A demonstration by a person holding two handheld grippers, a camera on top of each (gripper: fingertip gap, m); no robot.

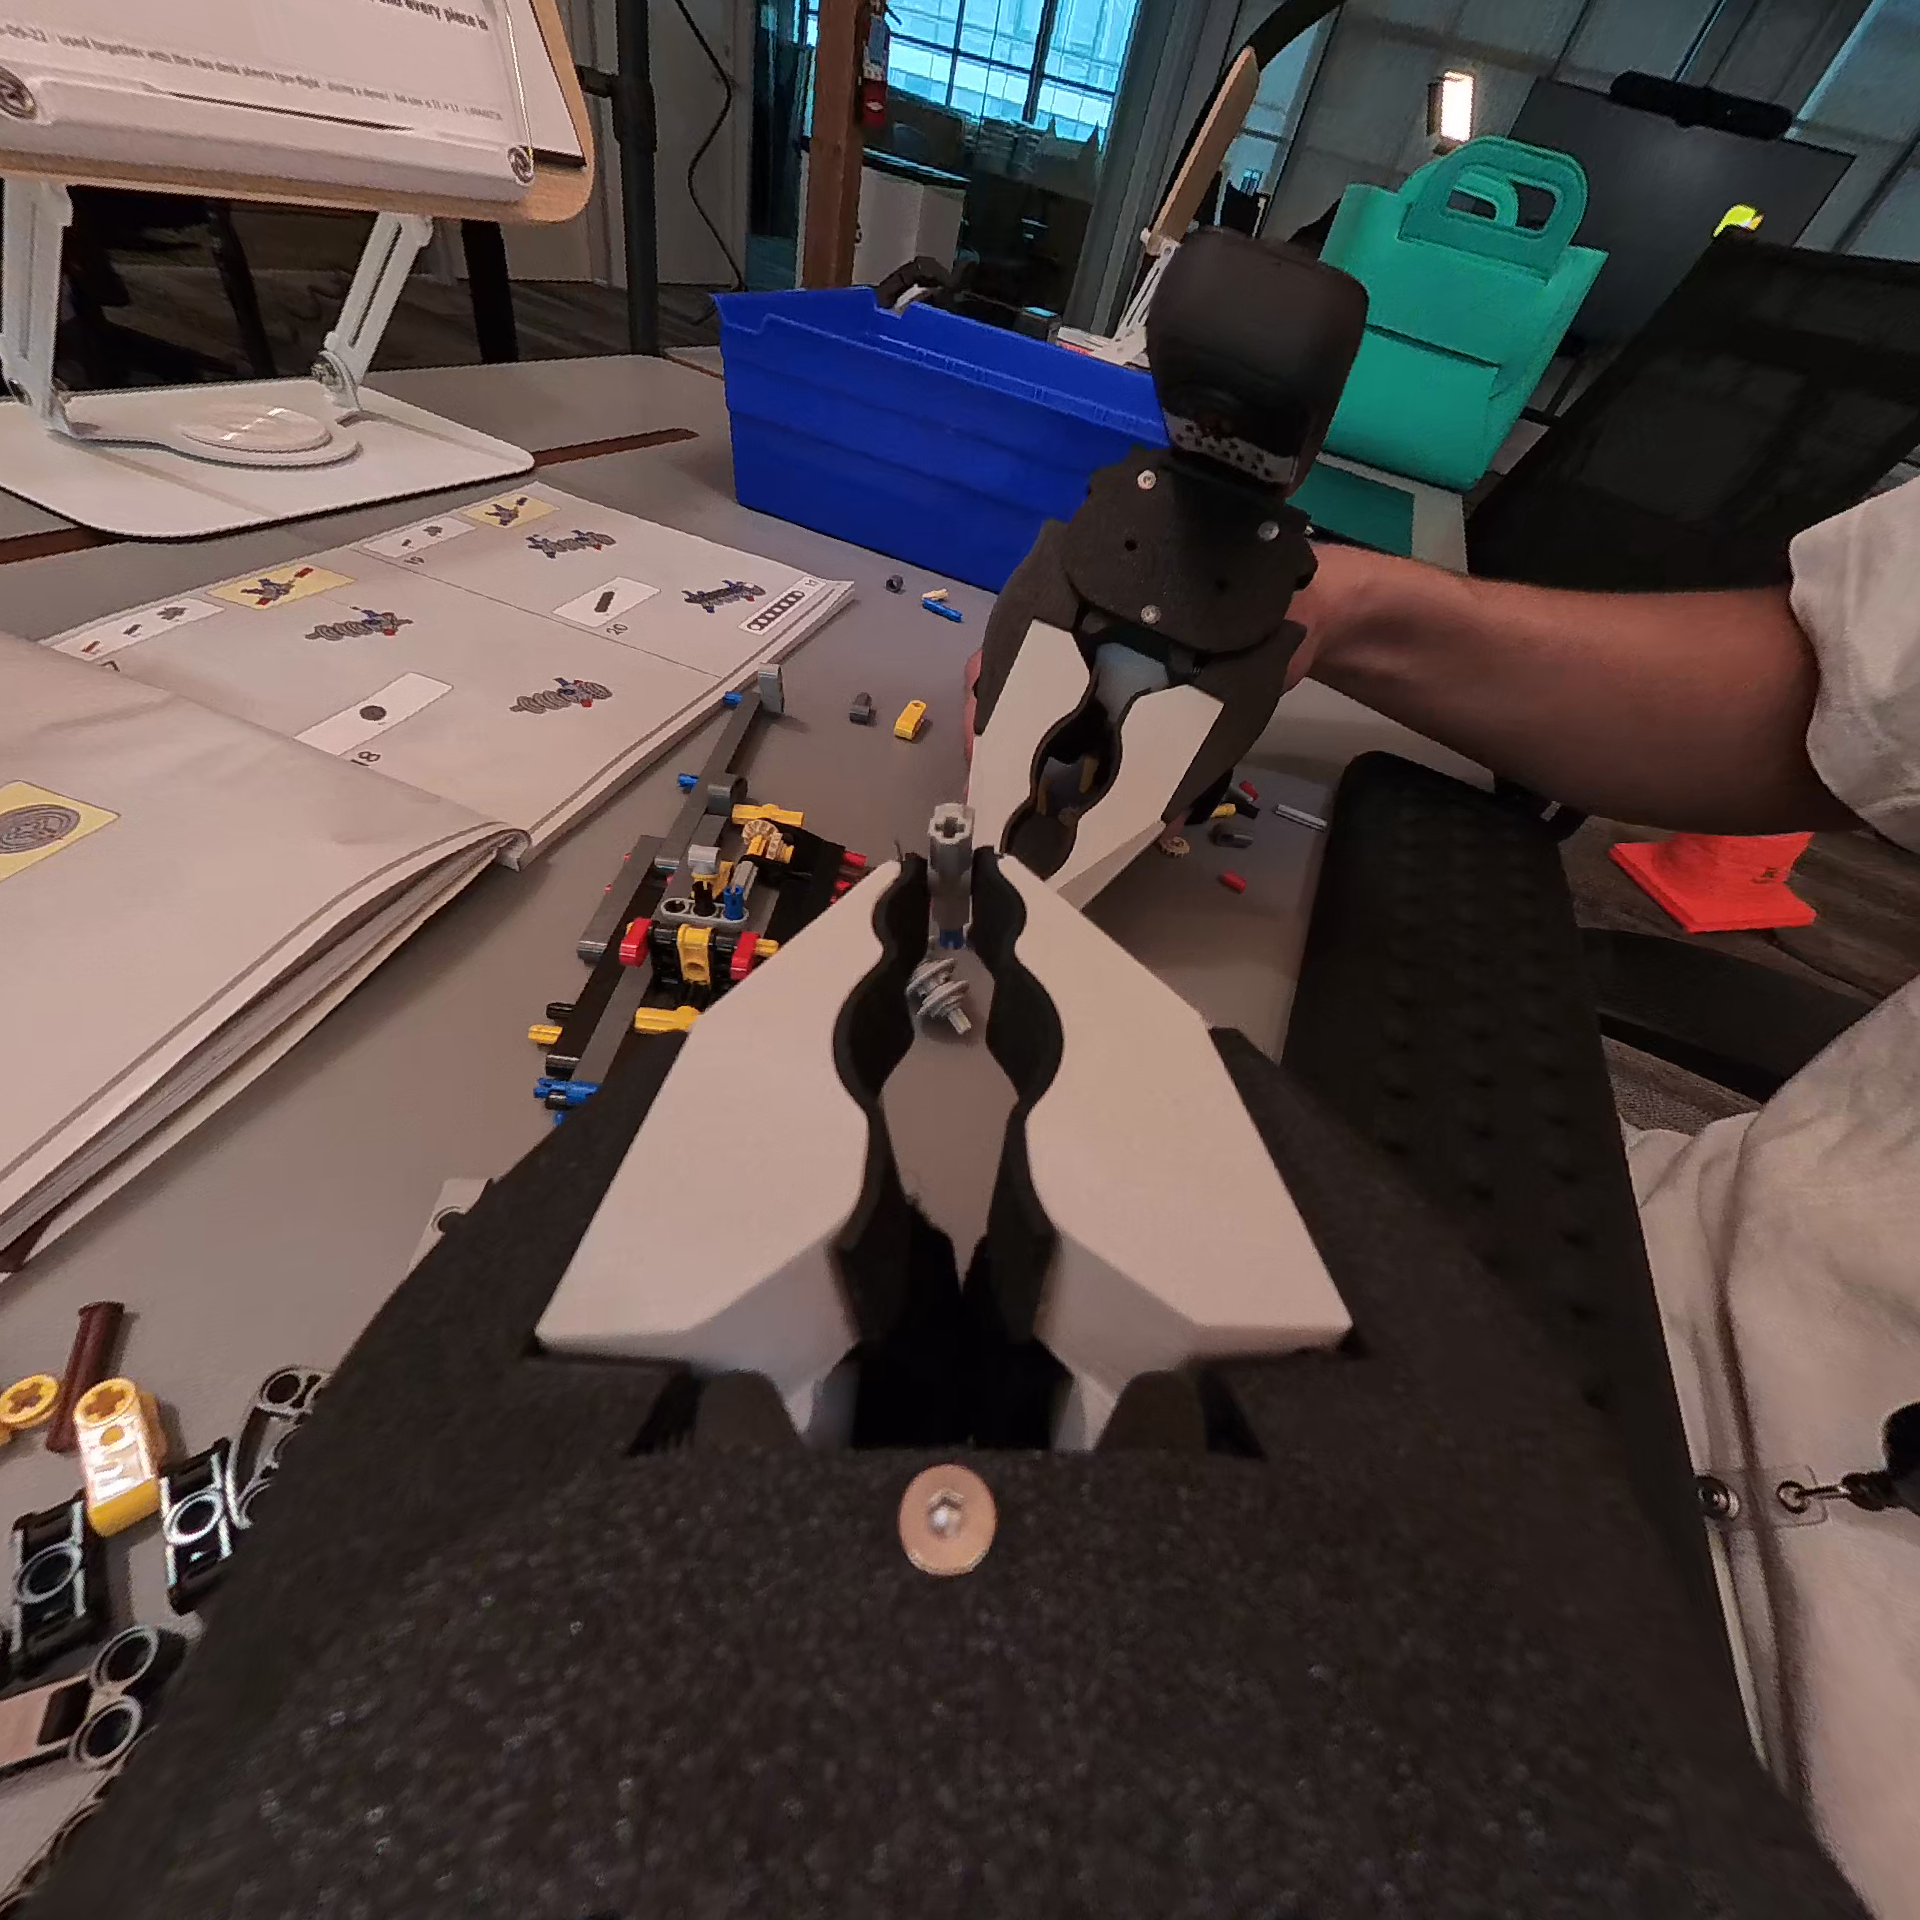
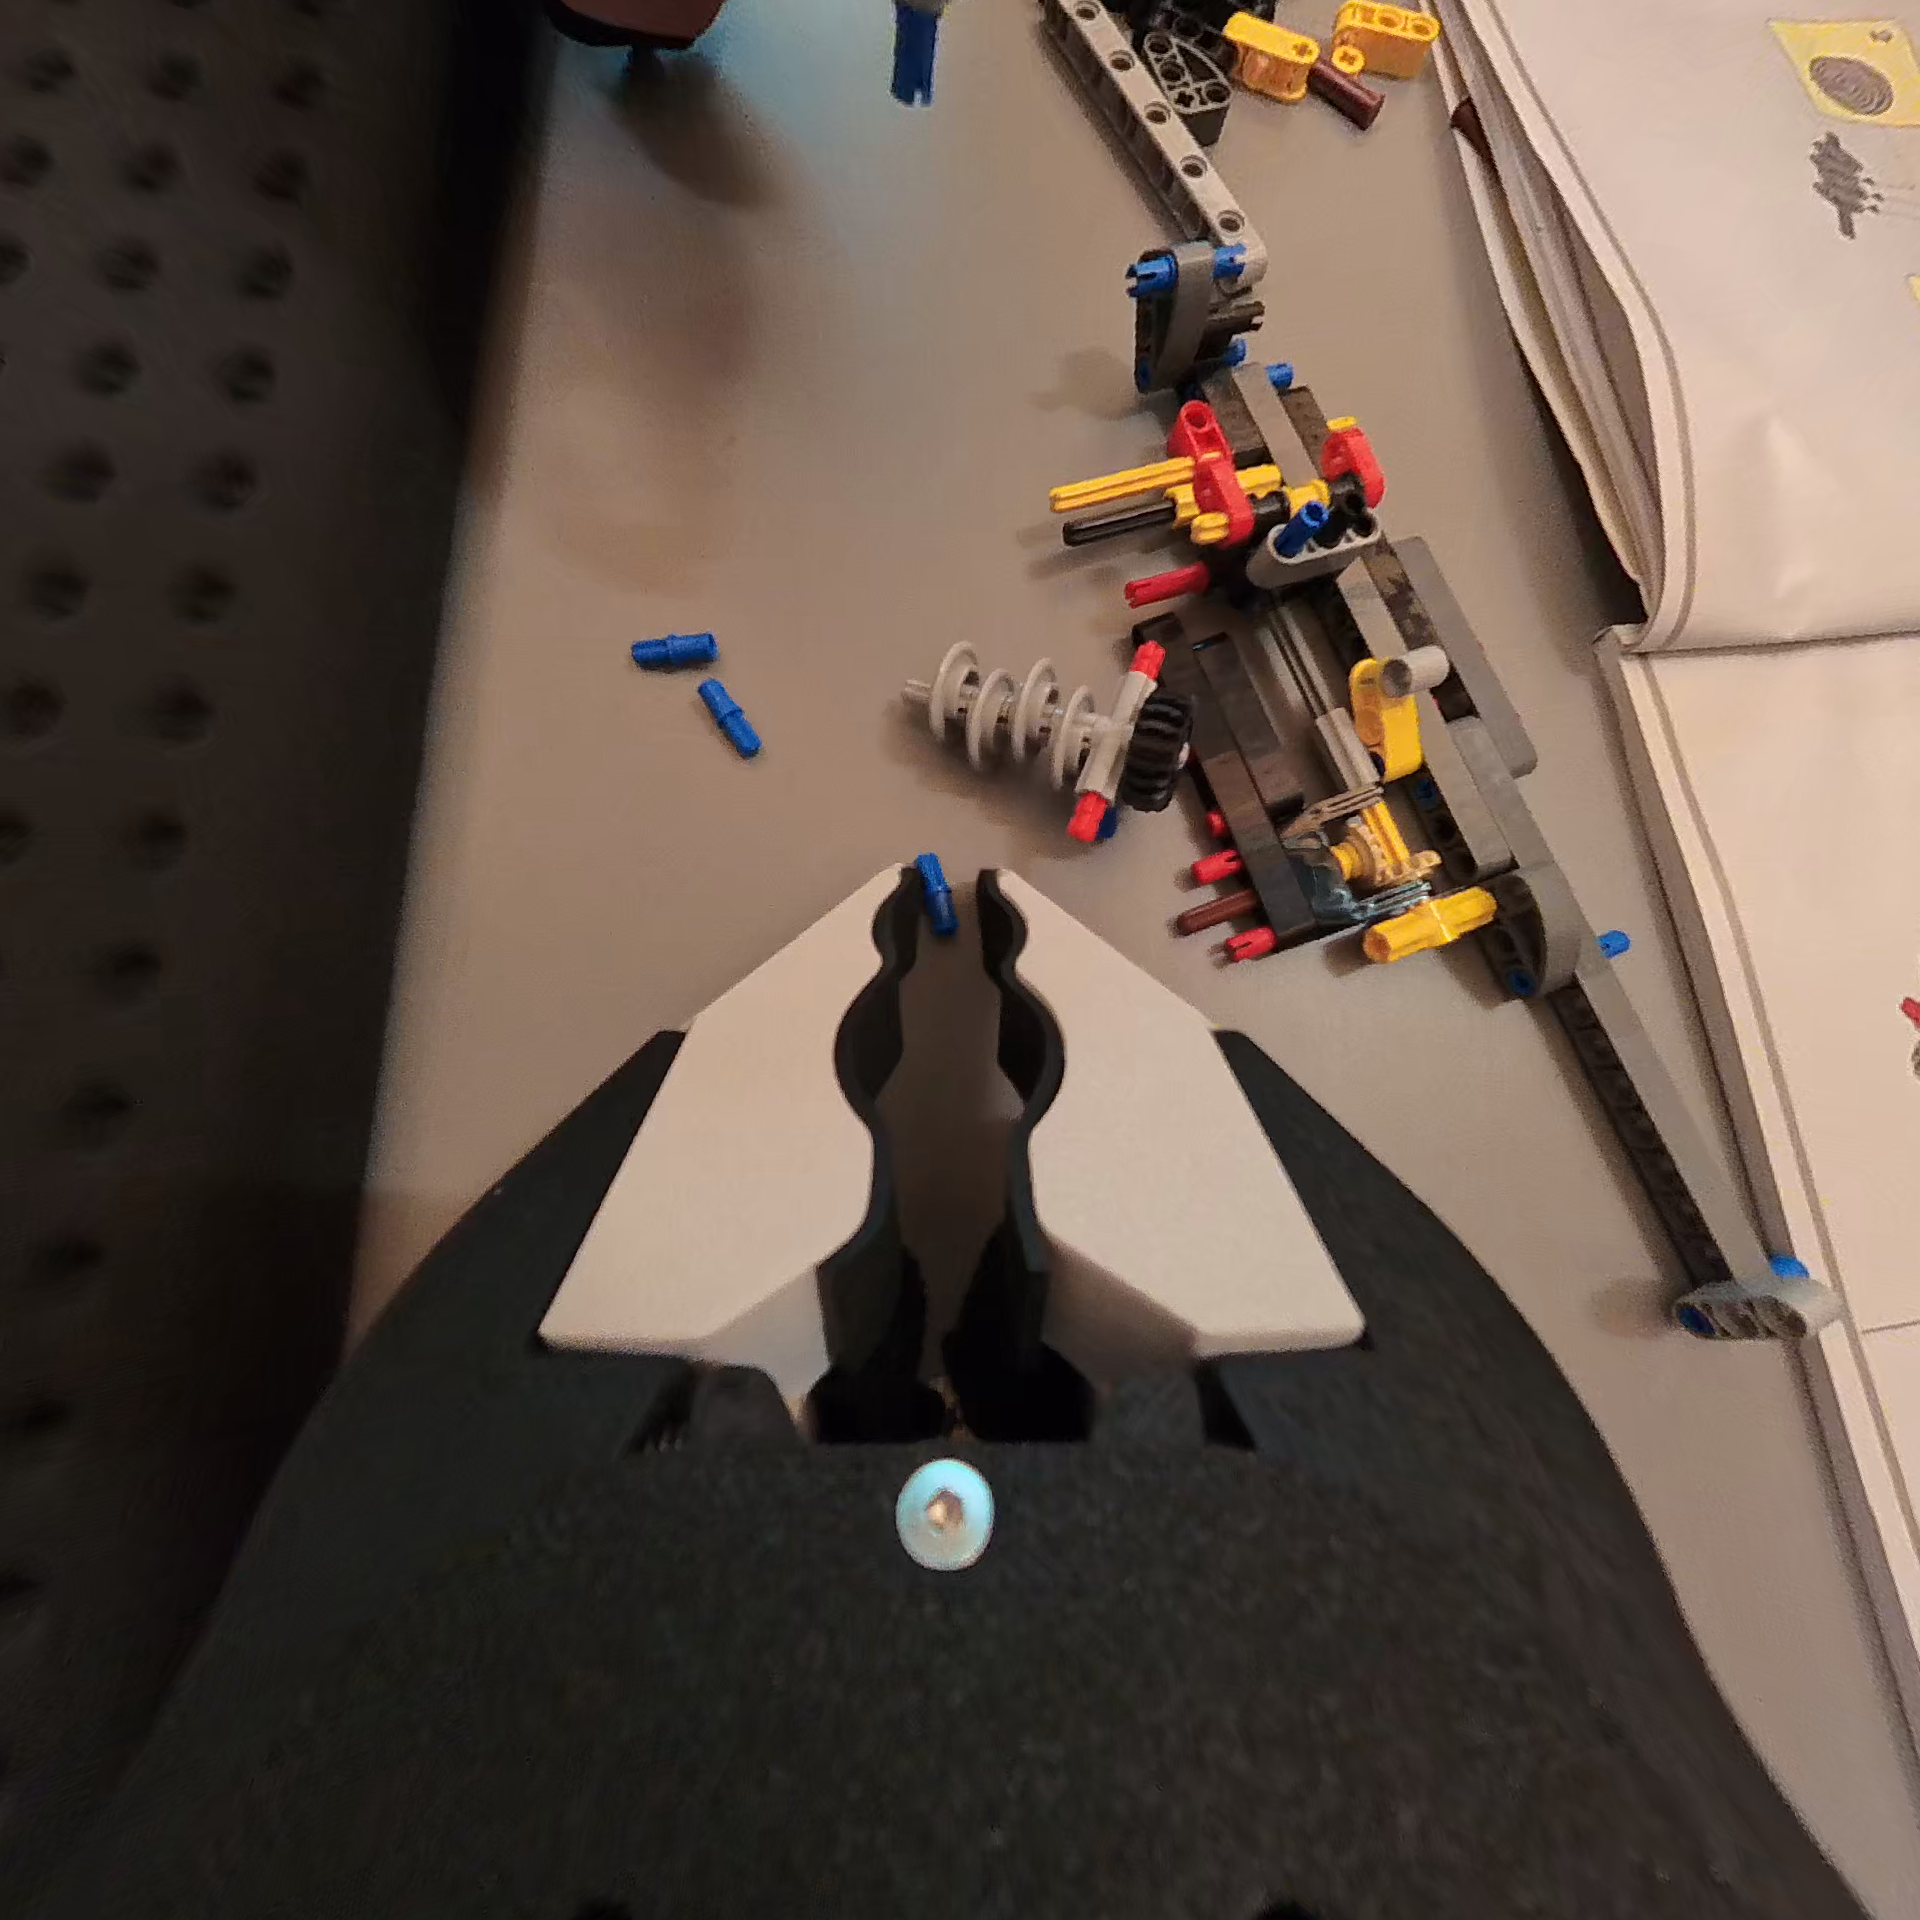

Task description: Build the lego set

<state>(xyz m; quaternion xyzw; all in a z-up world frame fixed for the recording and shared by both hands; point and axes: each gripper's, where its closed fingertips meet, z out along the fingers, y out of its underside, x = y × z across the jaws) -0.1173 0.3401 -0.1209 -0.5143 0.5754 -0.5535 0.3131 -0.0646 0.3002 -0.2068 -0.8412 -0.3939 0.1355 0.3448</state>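
your left gripper (image 1: 948, 868) pinches an upright grey connector (image 1: 950, 862) at its fingertips. your right gripper (image 2: 940, 883) holds a blue pin (image 2: 935, 891) between nearly closed jaws. the lego build (image 2: 1340, 707) lies on the table (image 2: 727, 416), right, beside the booklet (image 2: 1766, 416).

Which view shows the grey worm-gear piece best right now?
The right wrist view: the worm-gear piece lies unobstructed on the table, beside the chassis build. In the left wrist view, only a sliver shows between the left hand-held gripper fingers.
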